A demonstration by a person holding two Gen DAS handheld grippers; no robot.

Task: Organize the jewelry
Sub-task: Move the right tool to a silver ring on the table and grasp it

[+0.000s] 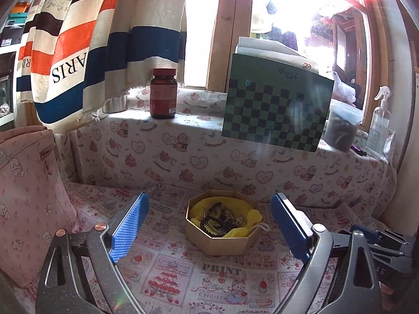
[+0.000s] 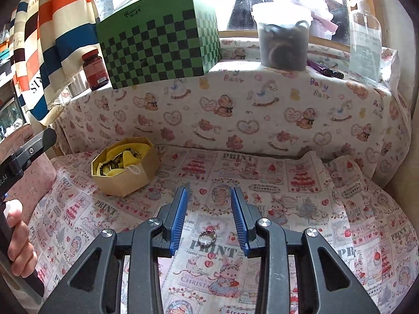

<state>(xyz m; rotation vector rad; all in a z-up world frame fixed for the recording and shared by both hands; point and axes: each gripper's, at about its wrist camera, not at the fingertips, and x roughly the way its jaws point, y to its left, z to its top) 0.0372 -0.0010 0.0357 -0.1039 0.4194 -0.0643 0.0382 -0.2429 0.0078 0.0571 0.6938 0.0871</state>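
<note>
Ring (image 2: 207,237): I see it lying on the printed cloth (image 2: 301,209), between my right gripper's (image 2: 209,218) parted fingers, untouched.
Left gripper (image 1: 209,225): my fingers are spread wide, empty, facing the box.
Octagonal box (image 2: 125,180): beyond the ring, leftward; dark beaded bracelets (image 1: 217,218) on yellow cloth inside.
Checkered box (image 2: 159,41): farther, on the ledge above the ring.

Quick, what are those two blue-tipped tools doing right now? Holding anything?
Left tool: open, holding nothing, facing the jewelry box.
Right tool: open, holding nothing; a ring lies on the cloth between its fingers.
</note>
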